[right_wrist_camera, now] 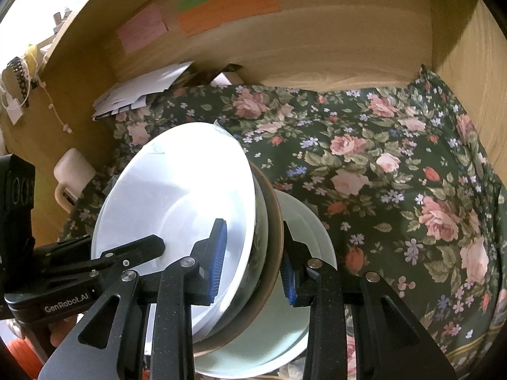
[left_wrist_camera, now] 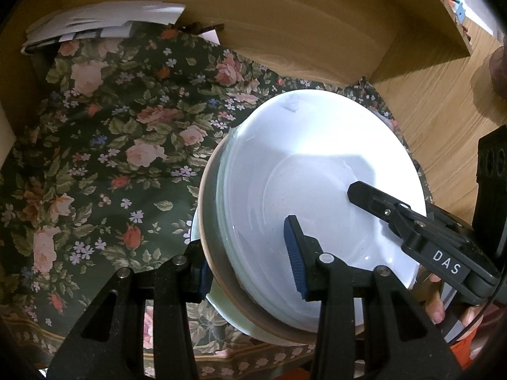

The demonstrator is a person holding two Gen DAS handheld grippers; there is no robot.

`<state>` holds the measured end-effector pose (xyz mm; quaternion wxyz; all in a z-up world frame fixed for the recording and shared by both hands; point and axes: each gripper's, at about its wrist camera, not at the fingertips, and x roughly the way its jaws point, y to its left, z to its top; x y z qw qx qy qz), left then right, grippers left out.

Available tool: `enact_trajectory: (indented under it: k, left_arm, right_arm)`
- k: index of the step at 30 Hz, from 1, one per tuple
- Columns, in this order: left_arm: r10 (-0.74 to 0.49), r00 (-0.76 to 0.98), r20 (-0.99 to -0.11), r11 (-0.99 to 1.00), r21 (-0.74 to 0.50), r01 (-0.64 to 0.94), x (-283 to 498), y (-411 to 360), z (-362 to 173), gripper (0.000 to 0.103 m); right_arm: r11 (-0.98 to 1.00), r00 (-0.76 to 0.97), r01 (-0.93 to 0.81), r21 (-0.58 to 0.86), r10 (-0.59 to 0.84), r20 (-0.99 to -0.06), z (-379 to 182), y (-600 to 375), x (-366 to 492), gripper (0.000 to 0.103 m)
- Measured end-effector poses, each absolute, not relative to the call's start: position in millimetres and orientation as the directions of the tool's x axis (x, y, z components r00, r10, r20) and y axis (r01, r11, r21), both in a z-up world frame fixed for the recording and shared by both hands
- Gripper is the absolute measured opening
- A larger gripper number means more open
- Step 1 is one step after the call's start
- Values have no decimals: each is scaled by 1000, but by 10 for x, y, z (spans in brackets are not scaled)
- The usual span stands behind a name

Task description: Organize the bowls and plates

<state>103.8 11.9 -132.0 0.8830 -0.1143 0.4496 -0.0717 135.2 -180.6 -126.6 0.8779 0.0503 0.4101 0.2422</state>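
A stack of dishes is held tilted over a floral cloth (left_wrist_camera: 111, 145): a white plate (left_wrist_camera: 317, 164) on top, a brown-rimmed dish (left_wrist_camera: 212, 221) under it, and a pale plate (left_wrist_camera: 221, 307) at the bottom. My left gripper (left_wrist_camera: 250, 269) is shut on the stack's near rim, blue pads on either side. In the right wrist view my right gripper (right_wrist_camera: 253, 269) is shut on the opposite rim, one pad on the white plate (right_wrist_camera: 177, 190), the other beyond the brown rim (right_wrist_camera: 274, 221), in front of the pale plate (right_wrist_camera: 313, 231). Each view shows the other gripper's black finger lying on the white plate.
The cloth (right_wrist_camera: 380, 164) lines a wooden compartment with a back wall (right_wrist_camera: 317, 47) and side panels. Loose papers (left_wrist_camera: 95, 22) lie at the back left corner. Coloured paper labels (right_wrist_camera: 228, 9) stick to the back wall. A cream mug-like object (right_wrist_camera: 73, 174) sits at the left.
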Motion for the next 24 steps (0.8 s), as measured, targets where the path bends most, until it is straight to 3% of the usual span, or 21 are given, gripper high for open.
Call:
enact_trajectory:
  k: [11,15,20,24]
  left_arm:
    - [-237,562,-793,966,-252,53,1155,121,-1467,41]
    - [-265,558,-787,959,-273,70,1157,172,-1462,41]
    - [-229,613,-756,970,-233,75,1052,173,-1345,46]
    - [-210,661,-720,974,-216,75,951,199,-1184,54]
  right_arm:
    - [864,507,-379,331,493,-707,-1410,-1849,1471,30]
    - [877,546,-400,267,462,-699,-1366,-1815,1397,32]
    - [891,614,-404,206,431,-661,-1262,-1830,1275,64]
    - [891,654,-407,203,439,-617,-1109,-1878,1159,69]
